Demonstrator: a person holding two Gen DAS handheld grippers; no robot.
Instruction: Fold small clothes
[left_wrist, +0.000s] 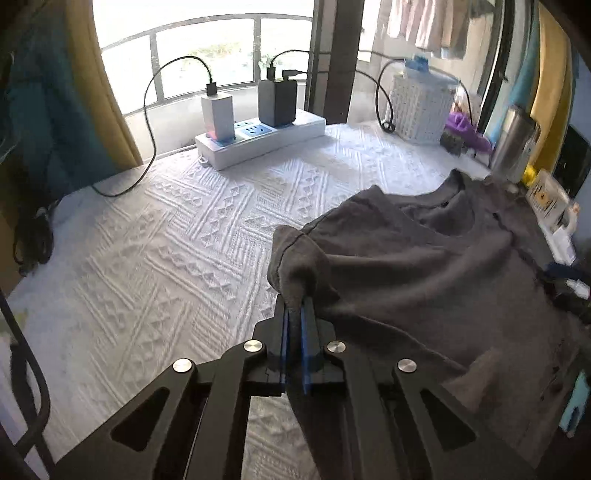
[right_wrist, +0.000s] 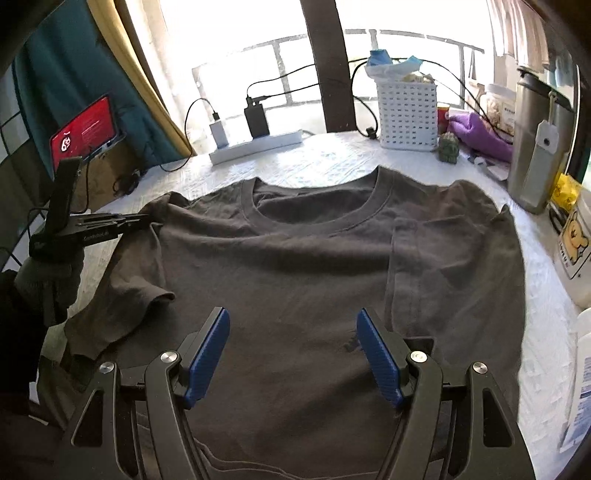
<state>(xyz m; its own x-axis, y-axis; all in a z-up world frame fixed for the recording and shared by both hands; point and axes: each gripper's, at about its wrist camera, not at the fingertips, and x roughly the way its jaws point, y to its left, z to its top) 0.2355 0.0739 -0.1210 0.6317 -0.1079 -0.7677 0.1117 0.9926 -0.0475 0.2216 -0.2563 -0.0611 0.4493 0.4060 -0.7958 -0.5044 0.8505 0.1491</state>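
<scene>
A dark grey T-shirt lies front up on the white textured cloth, collar toward the window. Its right side is folded inward. My left gripper is shut on the shirt's left shoulder edge and lifts it slightly. It also shows in the right wrist view, pinching the shirt at its left sleeve. My right gripper is open and empty, hovering over the shirt's lower middle with blue pads spread wide.
A white power strip with chargers lies at the back. A white basket, purple cloth, steel flask and bottles line the right side. A phone stands at left.
</scene>
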